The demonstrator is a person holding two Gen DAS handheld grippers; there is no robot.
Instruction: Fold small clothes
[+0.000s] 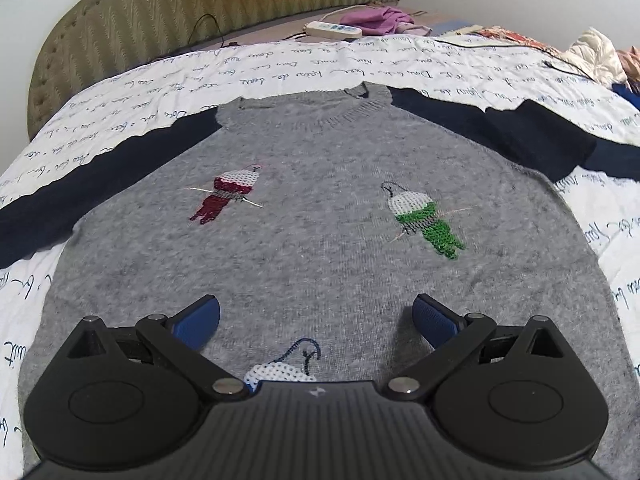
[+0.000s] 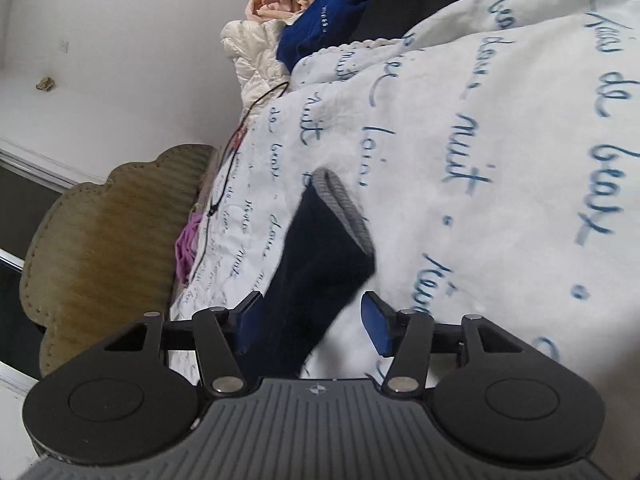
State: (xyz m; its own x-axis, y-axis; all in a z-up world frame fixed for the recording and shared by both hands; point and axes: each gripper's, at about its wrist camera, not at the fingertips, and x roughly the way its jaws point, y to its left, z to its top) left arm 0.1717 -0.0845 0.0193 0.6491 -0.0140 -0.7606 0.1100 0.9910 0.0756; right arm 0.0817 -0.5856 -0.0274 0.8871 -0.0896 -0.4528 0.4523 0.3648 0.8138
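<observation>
A small grey knit sweater [image 1: 320,240] with navy sleeves lies flat, front up, on the bed. It has red and green embroidered figures. My left gripper [image 1: 316,320] hovers open over its lower front, blue pads wide apart, holding nothing. In the right wrist view, a navy sleeve [image 2: 316,264] with a grey ribbed cuff [image 2: 344,208] lies on the blanket. My right gripper [image 2: 312,324] is open, with the sleeve running between its fingers; the pads do not press it.
A white blanket with blue script [image 1: 280,64] covers the bed. A padded olive headboard [image 1: 160,12] stands behind. A power strip [image 1: 332,30], purple cloth [image 1: 376,18], black cables and a clothes pile [image 2: 320,12] lie near the far edge.
</observation>
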